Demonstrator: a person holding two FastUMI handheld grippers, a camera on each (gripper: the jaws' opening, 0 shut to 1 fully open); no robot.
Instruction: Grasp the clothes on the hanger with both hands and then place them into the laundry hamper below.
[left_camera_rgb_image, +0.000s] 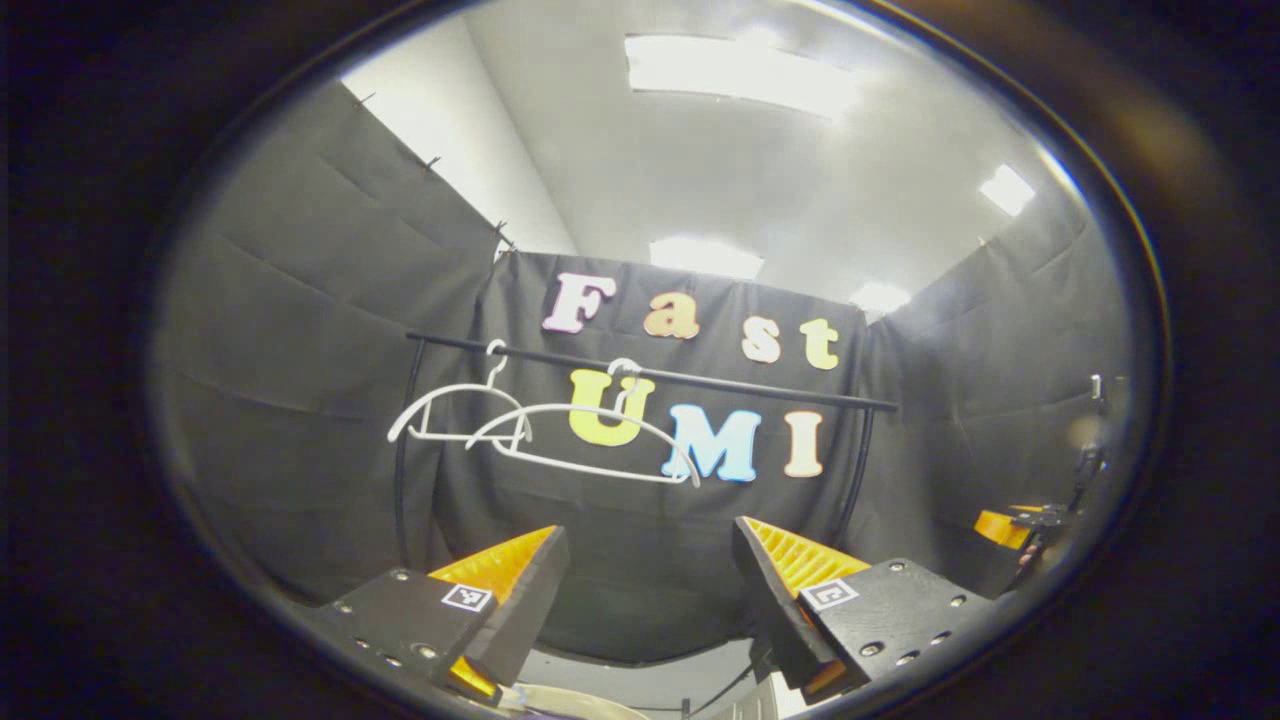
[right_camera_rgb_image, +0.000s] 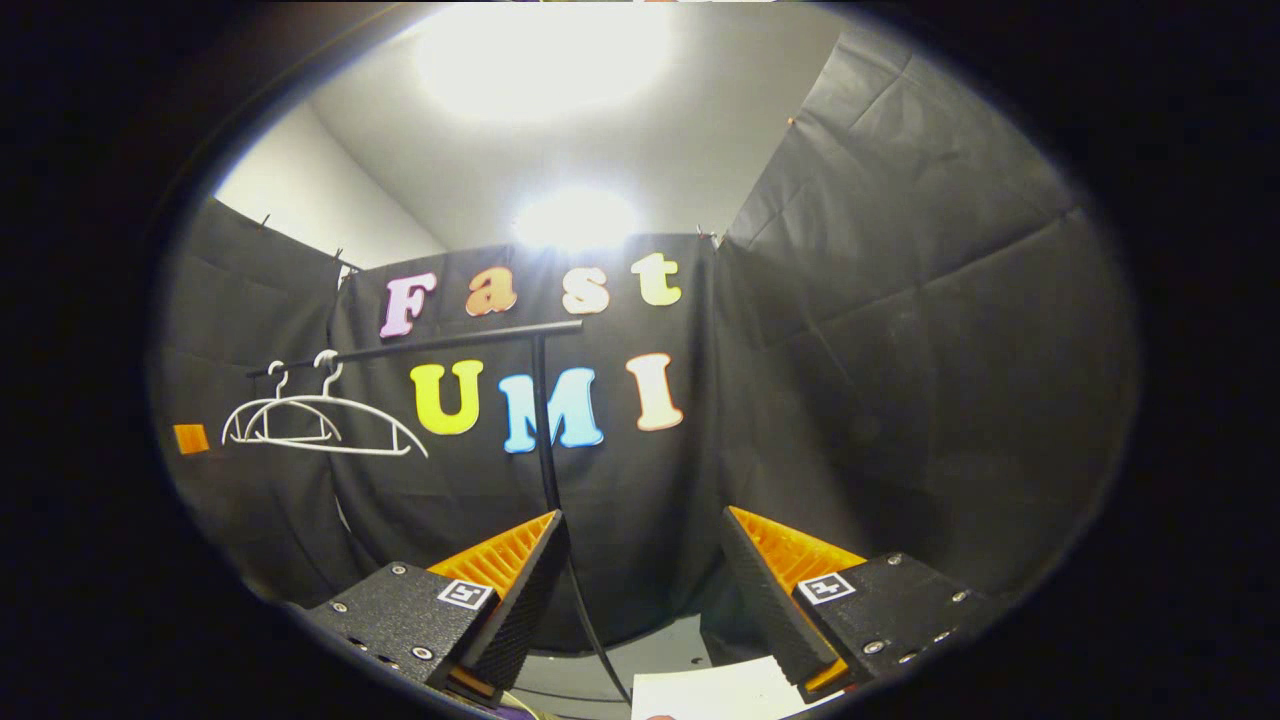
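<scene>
Two white hangers (left_camera_rgb_image: 540, 430) hang bare on a black rail (left_camera_rgb_image: 700, 378) in front of the back wall, up and a little left of my left gripper (left_camera_rgb_image: 650, 560). Its fingers stand wide open with nothing between them. A pale curved rim (left_camera_rgb_image: 580, 702), maybe the hamper's, peeks in under them. In the right gripper view the same hangers (right_camera_rgb_image: 320, 425) sit far off to the left on the rail (right_camera_rgb_image: 450, 342). My right gripper (right_camera_rgb_image: 645, 550) is open and empty too, pointing at the rail's upright post (right_camera_rgb_image: 545, 430).
The right gripper (left_camera_rgb_image: 1030, 522) shows small at the far right edge of the left gripper view. A white flat thing (right_camera_rgb_image: 715, 692) lies below the right fingers. Black cloth walls close the booth on three sides.
</scene>
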